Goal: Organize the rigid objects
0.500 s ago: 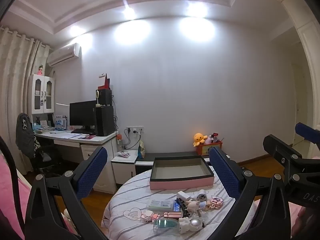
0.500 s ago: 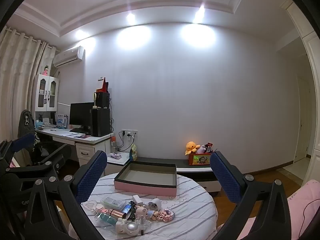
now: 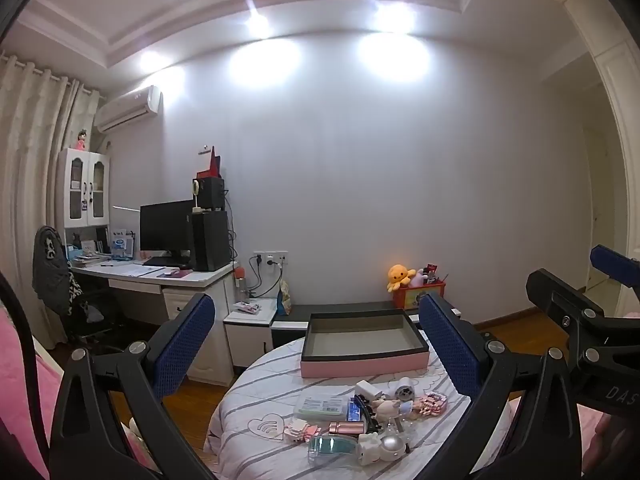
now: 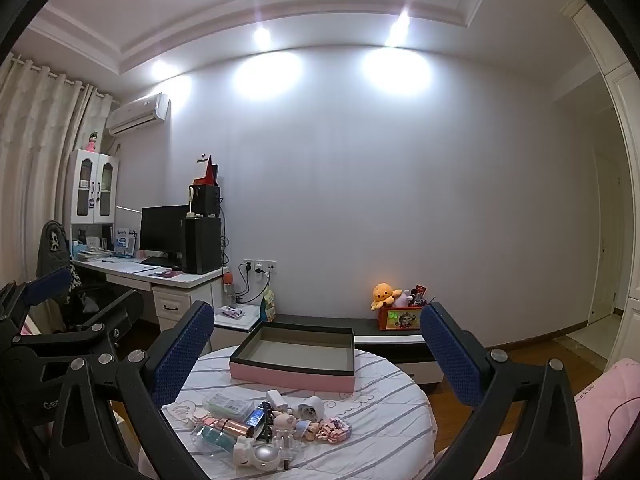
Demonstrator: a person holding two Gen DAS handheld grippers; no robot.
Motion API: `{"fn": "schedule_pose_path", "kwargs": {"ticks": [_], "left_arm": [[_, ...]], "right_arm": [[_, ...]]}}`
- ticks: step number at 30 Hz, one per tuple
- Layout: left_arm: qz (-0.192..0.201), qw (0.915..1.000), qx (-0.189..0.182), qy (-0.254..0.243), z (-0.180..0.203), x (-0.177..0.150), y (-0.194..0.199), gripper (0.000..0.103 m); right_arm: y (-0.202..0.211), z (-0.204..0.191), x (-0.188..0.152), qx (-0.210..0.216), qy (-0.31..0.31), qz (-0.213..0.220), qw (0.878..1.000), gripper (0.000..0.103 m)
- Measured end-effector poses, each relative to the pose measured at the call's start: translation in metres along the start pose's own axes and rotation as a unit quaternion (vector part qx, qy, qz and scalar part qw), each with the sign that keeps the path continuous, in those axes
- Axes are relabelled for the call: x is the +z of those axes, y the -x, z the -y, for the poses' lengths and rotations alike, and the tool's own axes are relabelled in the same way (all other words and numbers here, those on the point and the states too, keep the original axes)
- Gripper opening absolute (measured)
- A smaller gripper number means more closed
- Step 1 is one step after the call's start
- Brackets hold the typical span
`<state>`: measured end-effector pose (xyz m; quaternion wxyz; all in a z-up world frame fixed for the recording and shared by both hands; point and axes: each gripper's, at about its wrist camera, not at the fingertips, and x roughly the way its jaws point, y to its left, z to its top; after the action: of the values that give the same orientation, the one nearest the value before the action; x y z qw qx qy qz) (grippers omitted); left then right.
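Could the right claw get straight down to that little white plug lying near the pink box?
Probably yes. The right claw is open, holds nothing, and hangs above the table. The white plug sits at the pile's far edge with nothing over it, though neighbours crowd close.

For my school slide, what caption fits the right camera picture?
Open gripper above a round table with an empty tray and small trinkets.

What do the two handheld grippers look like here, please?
Both the left gripper and the right gripper have black angular frames with silver screws; their fingers carry dimpled blue pads. White lettering marks each body. No cables or sleeves are visible.
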<state>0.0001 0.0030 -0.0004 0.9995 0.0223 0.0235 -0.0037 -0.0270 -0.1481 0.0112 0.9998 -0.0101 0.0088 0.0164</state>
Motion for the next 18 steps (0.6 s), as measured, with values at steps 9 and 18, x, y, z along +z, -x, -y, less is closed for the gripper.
{"fn": "schedule_pose_path", "kwargs": {"ticks": [9,18], "left_arm": [[0.002,1.0000,0.001,-0.001,-0.0004,-0.0001,0.0021,0.103],[0.002,1.0000,0.000,-0.001,-0.0010,0.0020,0.0036,0.103]], "right_arm": [[-0.0011,0.0002,-0.0006,0.000,-0.001,0.000,1.000,0.103],[-0.0013,-0.0002,-0.0006,0.000,-0.002,-0.001,1.000,0.103]]}}
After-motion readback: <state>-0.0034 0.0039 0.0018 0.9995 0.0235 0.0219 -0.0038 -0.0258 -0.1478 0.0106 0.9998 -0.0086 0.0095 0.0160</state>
